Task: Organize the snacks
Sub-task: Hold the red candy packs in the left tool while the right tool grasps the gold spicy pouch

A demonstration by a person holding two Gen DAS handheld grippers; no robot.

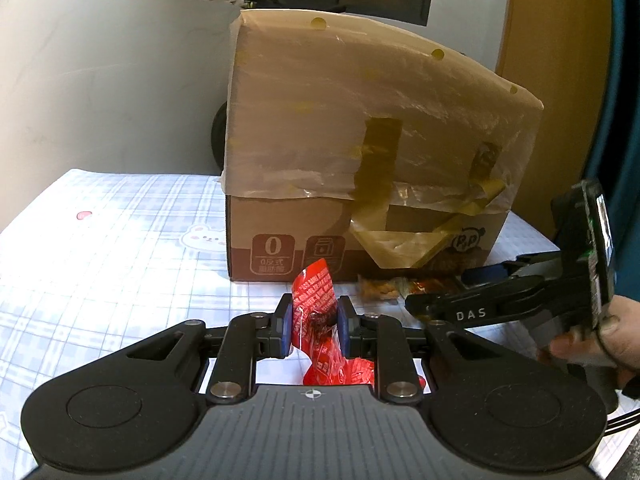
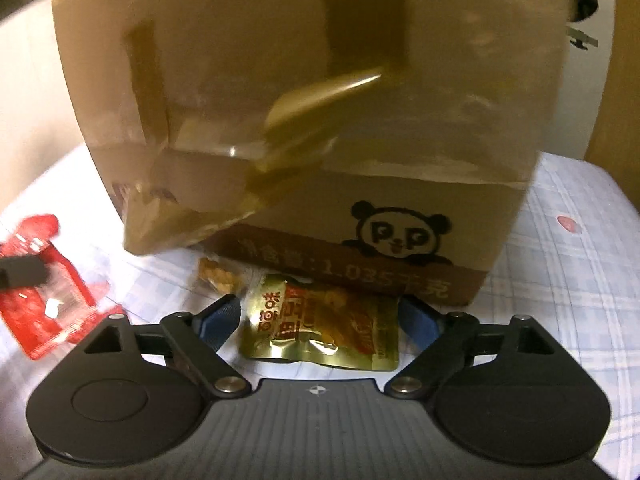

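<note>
Pinched between my left gripper's [image 1: 313, 324] blue pads, a crinkled red foil snack packet [image 1: 316, 300] hangs above the checked tablecloth [image 1: 120, 240]. My right gripper [image 2: 320, 316] spreads wide around a gold foil snack pouch [image 2: 324, 328] lying before the taped cardboard box [image 2: 304, 120].

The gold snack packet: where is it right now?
In the right wrist view the gold snack packet lies flat on the checked tablecloth, between the open right gripper's fingers and just before the cardboard box, beside a small clear-wrapped snack.
</note>
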